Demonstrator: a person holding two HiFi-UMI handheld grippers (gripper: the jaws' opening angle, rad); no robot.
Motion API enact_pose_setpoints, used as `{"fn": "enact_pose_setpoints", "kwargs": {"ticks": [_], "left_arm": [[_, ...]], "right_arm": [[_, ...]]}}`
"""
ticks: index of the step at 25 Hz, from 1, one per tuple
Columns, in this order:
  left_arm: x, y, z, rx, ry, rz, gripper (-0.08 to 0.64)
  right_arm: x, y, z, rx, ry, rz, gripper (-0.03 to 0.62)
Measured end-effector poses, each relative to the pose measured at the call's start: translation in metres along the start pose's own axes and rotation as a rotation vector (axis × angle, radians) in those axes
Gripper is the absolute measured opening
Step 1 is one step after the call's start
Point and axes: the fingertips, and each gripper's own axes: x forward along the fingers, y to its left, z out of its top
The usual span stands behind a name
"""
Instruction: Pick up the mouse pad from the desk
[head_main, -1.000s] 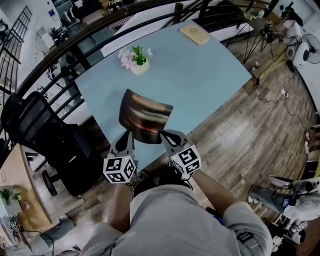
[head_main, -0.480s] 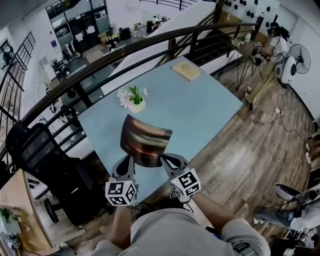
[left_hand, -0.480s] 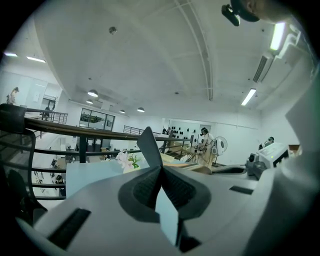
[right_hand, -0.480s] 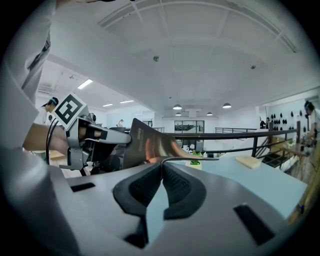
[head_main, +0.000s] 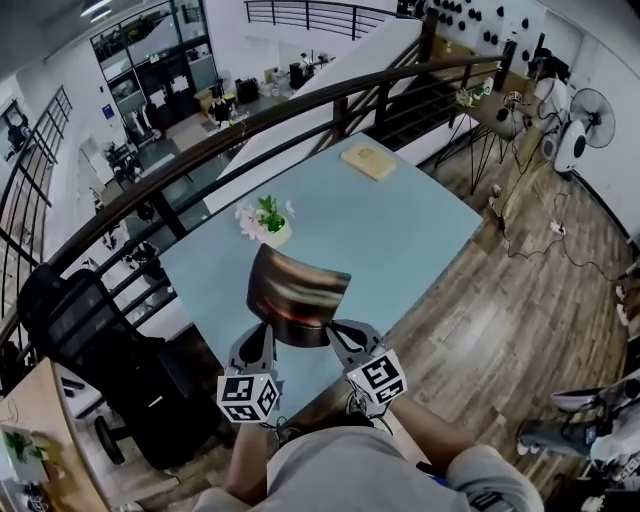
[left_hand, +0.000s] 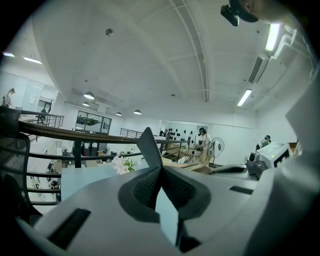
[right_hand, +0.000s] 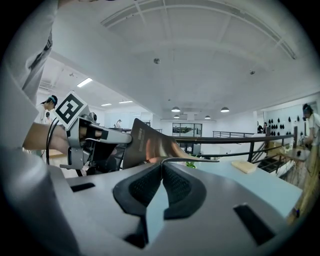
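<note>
Lift step. Left gripper (head_main: 264, 332) and right gripper (head_main: 336, 328) are each clamped on a near corner of the mouse pad (head_main: 298, 293), which is held bowed and apparently clear above the desk (head_main: 410, 225). Next: keep both grips level and matched.

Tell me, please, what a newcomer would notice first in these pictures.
The dark mouse pad stands out most. It is held up, curved, over the near part of the blue desk, pinched at its near corners by the left gripper and the right gripper. Behind it a small flower pot sits on the desk, and a tan block lies near the far corner.
</note>
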Motion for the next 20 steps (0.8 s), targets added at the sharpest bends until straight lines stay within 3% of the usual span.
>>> {"fn": "enact_pose_setpoints", "kwargs": {"ticks": [20], "left_arm": [[0.005, -0.017, -0.001, 0.009, 0.012, -0.036, 0.023]], "right_arm": [[-0.015, -0.007, 0.001, -0.01, 0.005, -0.034, 0.018]]}}
